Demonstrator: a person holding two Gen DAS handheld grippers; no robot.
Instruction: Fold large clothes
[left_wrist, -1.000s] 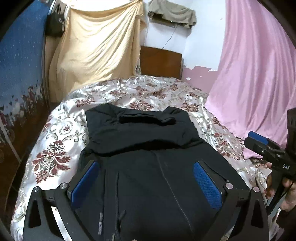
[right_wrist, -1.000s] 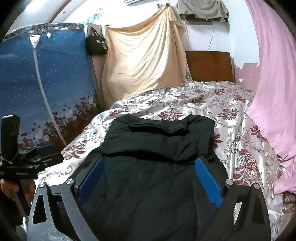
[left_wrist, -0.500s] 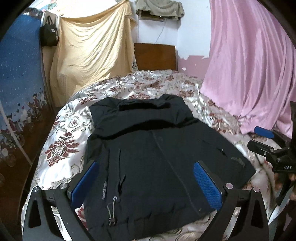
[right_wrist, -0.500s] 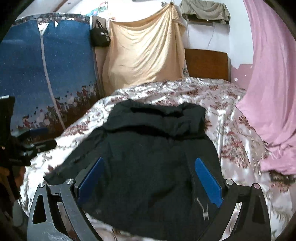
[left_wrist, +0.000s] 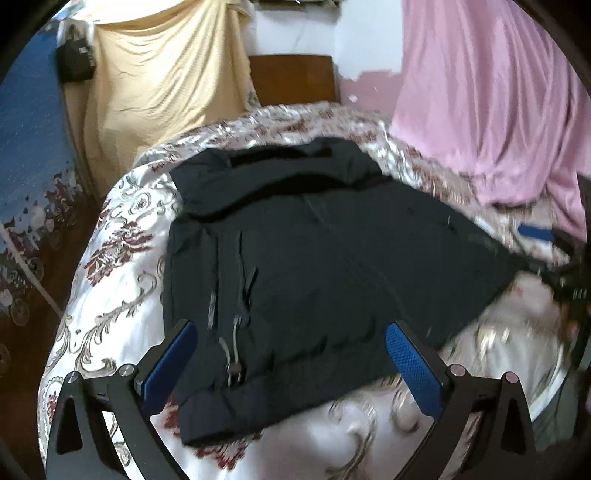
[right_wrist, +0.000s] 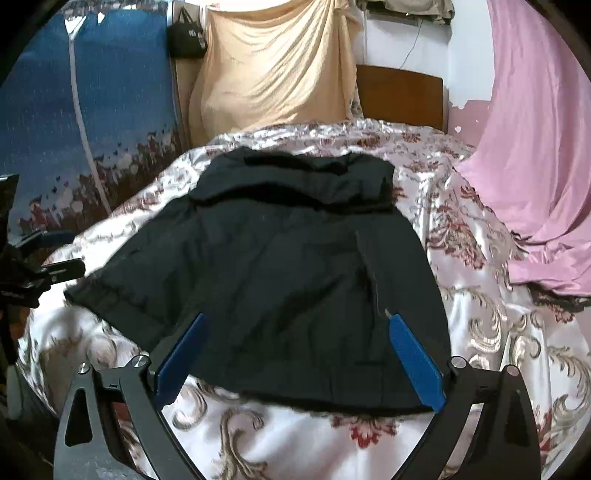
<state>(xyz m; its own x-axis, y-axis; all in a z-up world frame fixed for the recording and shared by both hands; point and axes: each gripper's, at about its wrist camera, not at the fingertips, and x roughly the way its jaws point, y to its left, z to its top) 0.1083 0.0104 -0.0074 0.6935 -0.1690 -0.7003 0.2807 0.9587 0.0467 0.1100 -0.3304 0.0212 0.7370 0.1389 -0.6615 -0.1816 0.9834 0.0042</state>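
Observation:
A large black jacket (left_wrist: 314, 258) lies spread flat on the bed, collar end far, hem near me; it also shows in the right wrist view (right_wrist: 288, 266). A zipper pull (left_wrist: 234, 363) hangs near its hem. My left gripper (left_wrist: 291, 354) is open and empty, above the hem's left part. My right gripper (right_wrist: 299, 354) is open and empty, above the hem's right part. Each gripper shows blurred at the edge of the other's view: the right one (left_wrist: 554, 254) and the left one (right_wrist: 40, 266).
The bed has a white satin cover (right_wrist: 491, 332) with red and gold flowers. A pink curtain (left_wrist: 498, 103) drapes onto its right side. A yellow sheet (right_wrist: 273, 66), a wooden headboard (right_wrist: 399, 96) and a blue patterned panel (right_wrist: 92, 110) stand behind.
Both grippers have pulled back toward me and risen. The jacket's hem, earlier under the fingers, now lies in full view on the bed.

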